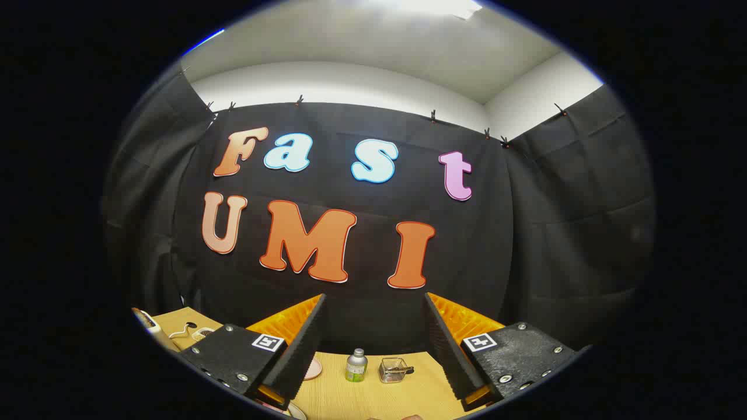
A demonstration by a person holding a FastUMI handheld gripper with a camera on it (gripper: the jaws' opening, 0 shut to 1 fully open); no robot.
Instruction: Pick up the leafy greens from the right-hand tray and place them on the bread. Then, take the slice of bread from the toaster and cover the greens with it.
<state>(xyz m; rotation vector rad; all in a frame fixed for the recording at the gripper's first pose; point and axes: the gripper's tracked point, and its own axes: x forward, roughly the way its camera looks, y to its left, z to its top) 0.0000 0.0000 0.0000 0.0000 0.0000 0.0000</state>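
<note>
My gripper (373,326) is held high and level, pointing at the booth's back wall, with its two orange-and-black fingers (303,338) wide apart and nothing between them. Far below, between the fingers, lies the wooden table (367,396). A pink plate's edge (314,368) peeks out beside the left finger. I see no greens, bread or toaster from this angle.
On the table beyond the fingers stand a small silver-capped bottle with a green label (356,366) and a little wire basket (394,370). At the far left a white object with a cord (185,331) lies on the table. A white plate rim (295,410) shows low down.
</note>
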